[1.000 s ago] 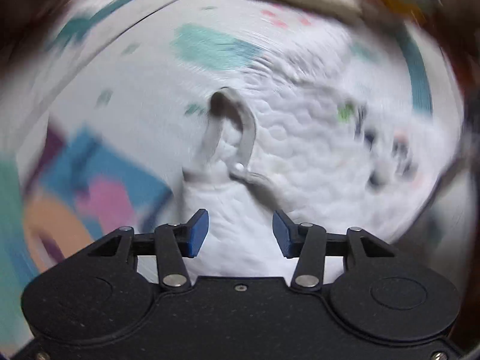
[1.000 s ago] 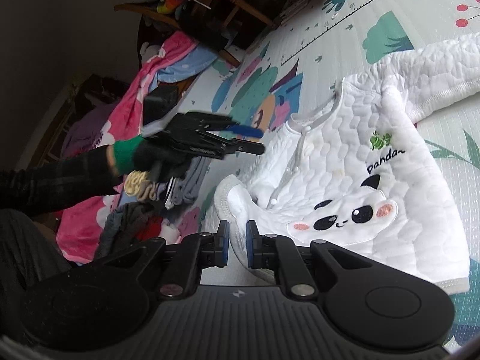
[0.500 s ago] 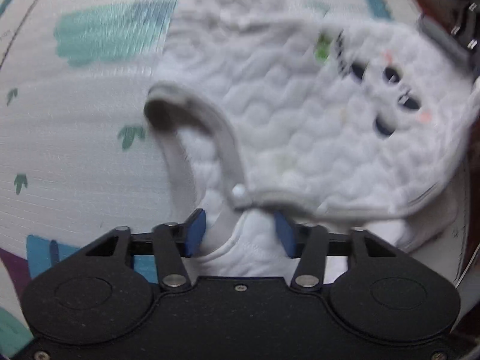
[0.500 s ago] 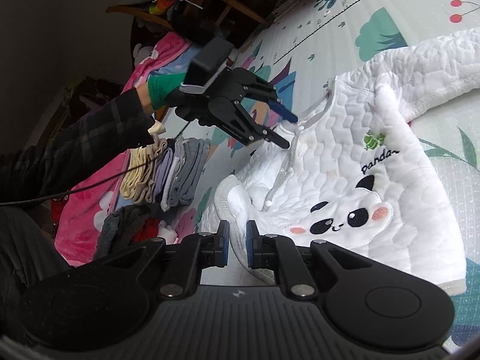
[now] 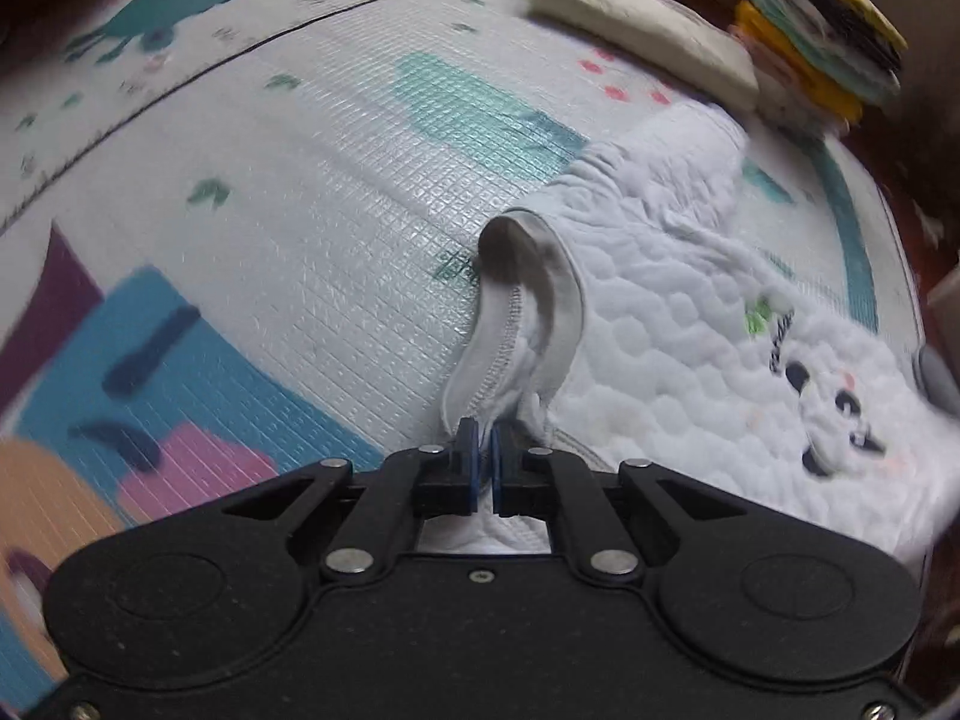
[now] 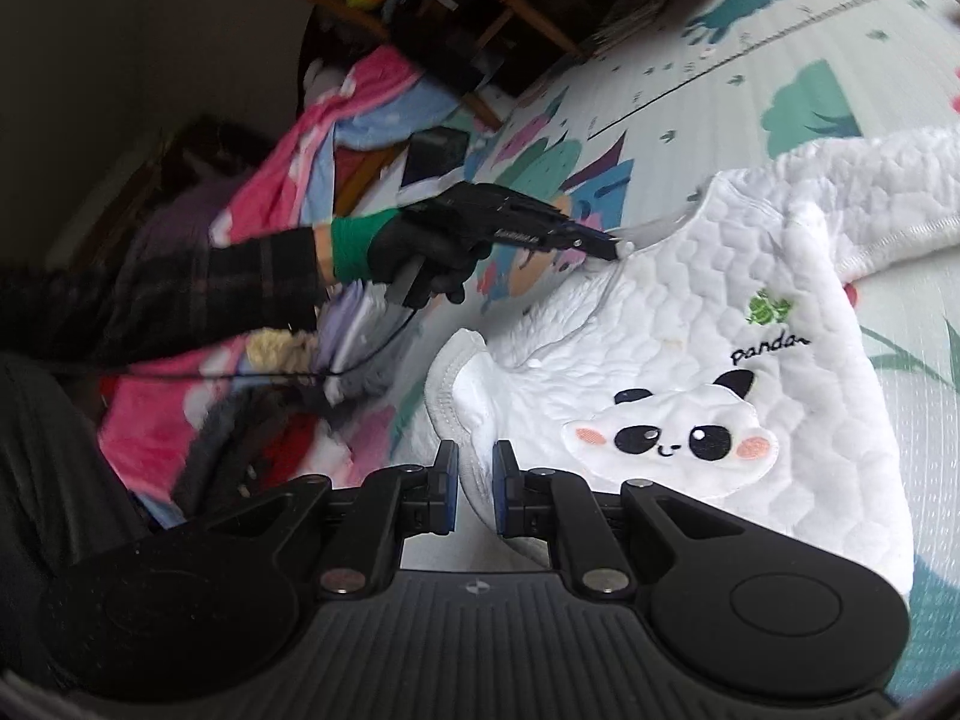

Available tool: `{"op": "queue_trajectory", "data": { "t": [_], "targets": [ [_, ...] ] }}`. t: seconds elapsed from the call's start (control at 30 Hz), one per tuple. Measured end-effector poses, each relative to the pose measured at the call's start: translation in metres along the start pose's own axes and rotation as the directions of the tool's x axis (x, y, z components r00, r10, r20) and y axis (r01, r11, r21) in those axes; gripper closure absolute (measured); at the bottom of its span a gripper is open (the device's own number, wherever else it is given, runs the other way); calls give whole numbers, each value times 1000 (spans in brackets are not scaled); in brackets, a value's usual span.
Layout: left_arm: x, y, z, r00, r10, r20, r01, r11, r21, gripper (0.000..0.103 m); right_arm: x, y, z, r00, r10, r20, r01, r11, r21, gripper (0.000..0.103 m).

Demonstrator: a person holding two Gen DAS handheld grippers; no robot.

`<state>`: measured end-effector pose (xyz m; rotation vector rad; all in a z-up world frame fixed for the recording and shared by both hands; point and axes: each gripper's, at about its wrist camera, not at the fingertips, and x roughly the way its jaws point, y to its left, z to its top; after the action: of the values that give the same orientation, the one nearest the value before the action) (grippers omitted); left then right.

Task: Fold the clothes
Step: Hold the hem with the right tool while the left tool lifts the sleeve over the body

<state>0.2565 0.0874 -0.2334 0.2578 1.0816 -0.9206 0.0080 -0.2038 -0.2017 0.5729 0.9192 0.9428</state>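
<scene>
A white quilted baby jacket (image 6: 720, 324) with a panda face and the word "panda" lies spread on the play mat; it also shows in the left wrist view (image 5: 672, 360). My left gripper (image 5: 482, 468) is shut on the grey-trimmed collar edge (image 5: 534, 300) of the jacket; from the right wrist view it (image 6: 600, 243) pinches the neckline. My right gripper (image 6: 475, 483) is shut on the jacket's cuffed sleeve end (image 6: 456, 384) near the hem.
The patterned play mat (image 5: 300, 180) spreads to the left and far side. A cream pillow (image 5: 642, 42) and a stack of folded clothes (image 5: 822, 36) sit at its far edge. Folded grey clothes, pink blankets and a wooden chair (image 6: 480, 18) lie left of the jacket.
My left gripper came down onto the collar and closed on it; it was open before. My right gripper has kept its hold on the sleeve end.
</scene>
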Motion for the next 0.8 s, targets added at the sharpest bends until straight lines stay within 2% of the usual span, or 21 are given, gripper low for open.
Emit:
{"op": "queue_trajectory", "data": {
  "t": [0.1,0.17,0.23,0.27,0.3,0.37,0.43,0.5,0.53,0.57,0.6,0.63,0.67,0.7,0.73,0.8],
  "targets": [
    [5,-1,-2,999,43,17,-43,999,-25,99,9,4,-4,998,-30,-47,27,998,-49,89],
    [3,-8,3,995,96,17,-96,995,8,86,16,5,-7,996,-51,-76,45,996,-77,89],
    [-16,-18,7,991,133,26,-134,989,55,76,17,-1,-8,996,-63,-63,61,997,-38,89],
    [-27,-23,9,988,150,32,-152,985,80,76,14,-9,-7,998,-54,-37,55,998,24,89],
    [-39,-27,9,990,133,38,-136,987,84,77,8,-17,-5,999,-48,-2,48,994,94,89],
    [-61,-36,-1,998,54,15,-55,995,85,77,-5,-34,-1,997,-50,66,34,975,219,89],
    [-72,-57,-19,998,-7,-55,15,990,143,77,-14,-46,0,992,-68,106,34,956,291,89],
    [-74,-82,-46,992,17,-128,6,984,180,76,-17,-47,1,991,-72,113,35,954,299,89],
    [-72,-92,-59,989,37,-144,-10,982,189,69,-15,-45,1,992,-65,107,31,956,292,89],
    [-69,-102,-72,986,58,-154,-27,980,196,51,-13,-42,0,994,-54,99,24,959,284,89],
    [-66,-112,-85,983,78,-164,-44,978,204,46,-10,-38,-1,995,-43,89,17,962,274,89],
    [-61,-122,-97,980,98,-173,-58,972,226,45,-7,-35,-1,996,-35,78,13,965,262,89],
    [-53,-133,-107,971,159,-177,-101,948,302,48,-4,-32,-1,997,-28,68,10,968,252,89],
    [-45,-144,-116,956,237,-174,-152,906,395,62,-2,-30,-1,998,-24,61,9,969,245,89],
    [-42,-149,-121,943,280,-179,-168,867,469,86,0,-29,0,998,-24,58,9,971,241,89],
    [-46,-151,-127,922,343,-182,-176,786,593,89,-1,-27,3,998,-29,63,14,971,237,89]
  ]
}}
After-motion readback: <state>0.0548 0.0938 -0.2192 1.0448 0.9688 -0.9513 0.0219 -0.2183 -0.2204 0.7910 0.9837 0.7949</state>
